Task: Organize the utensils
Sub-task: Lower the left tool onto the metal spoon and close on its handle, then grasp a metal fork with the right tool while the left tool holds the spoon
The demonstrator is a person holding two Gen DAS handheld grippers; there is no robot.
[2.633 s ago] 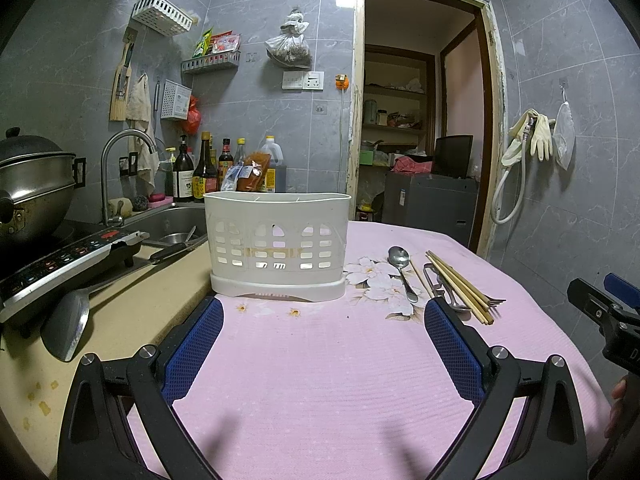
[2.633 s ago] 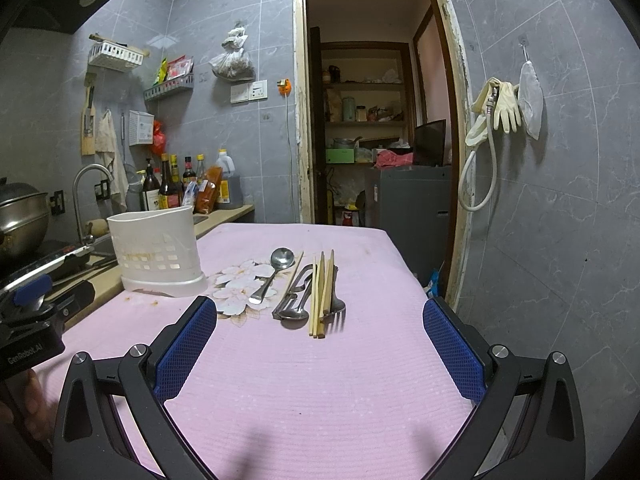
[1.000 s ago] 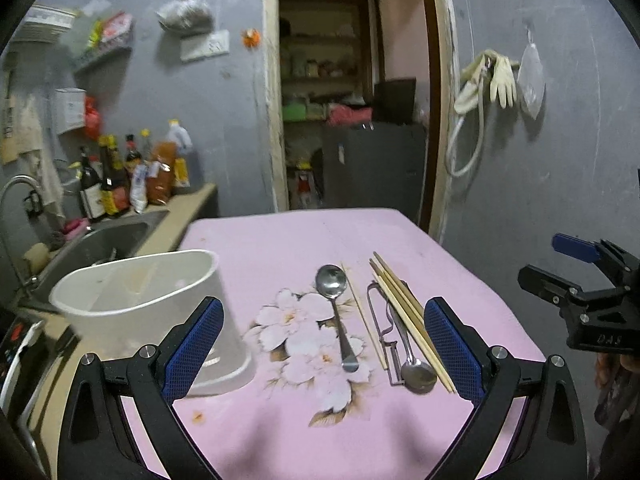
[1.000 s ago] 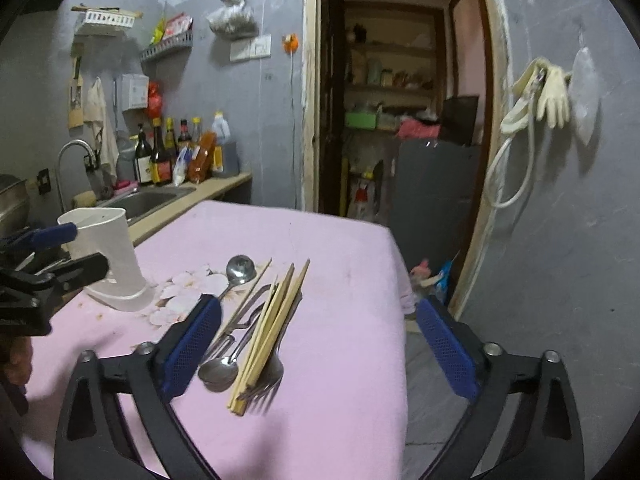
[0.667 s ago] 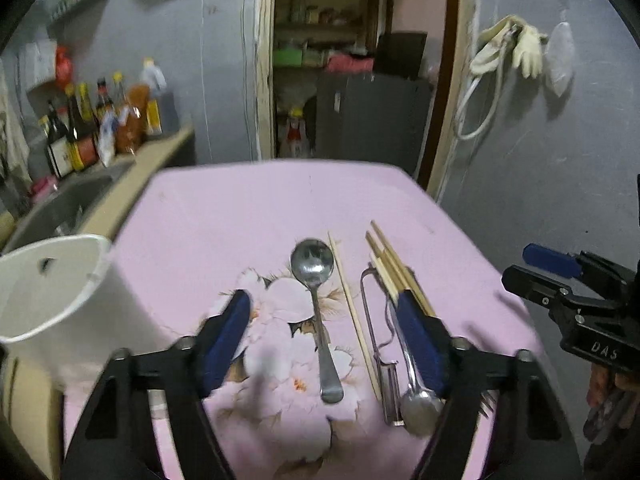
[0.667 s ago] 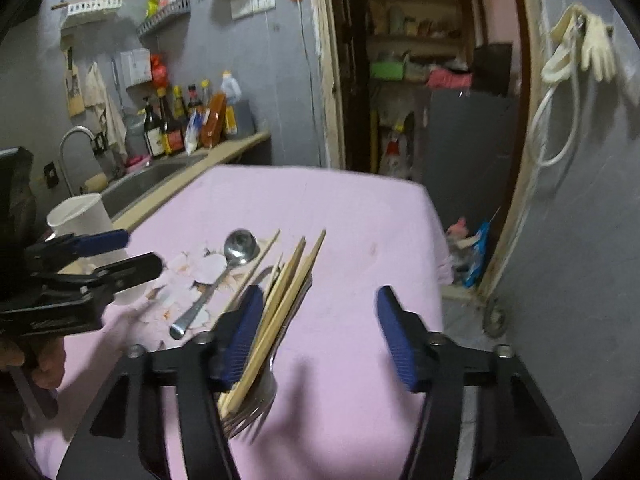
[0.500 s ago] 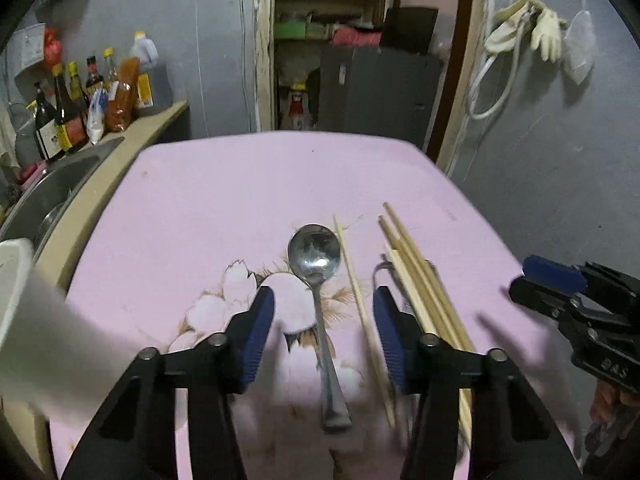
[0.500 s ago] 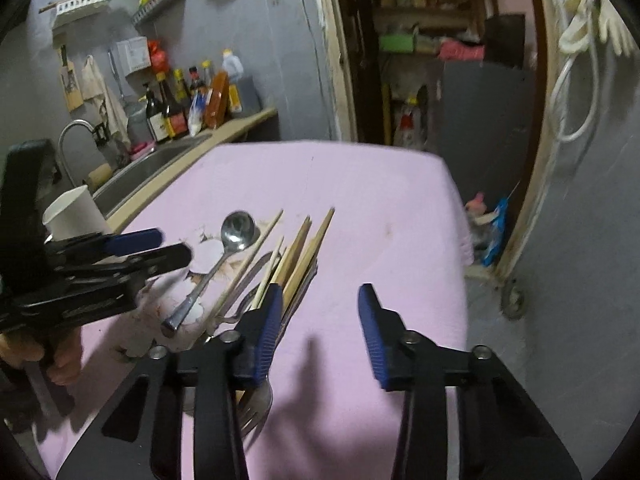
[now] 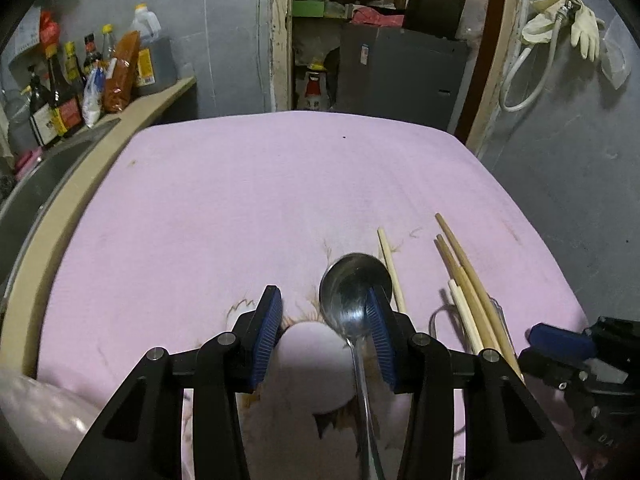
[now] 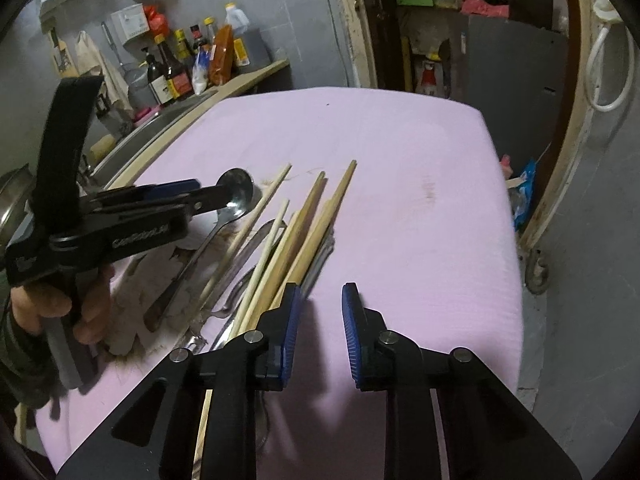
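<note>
- My left claw [image 9: 324, 312] hangs low over the pink tablecloth [image 9: 240, 200], jaws half apart, gripping nothing.
- A metal spoon [image 9: 354, 292] lies between its blue pads, the bowl just ahead of the right pad and the handle running back under the claw.
- My right claw [image 10: 318, 322] is narrowed, with a small gap, and empty.
- Wooden chopsticks [image 10: 308, 228] lie just left of its left pad, fanning away ahead.
</note>
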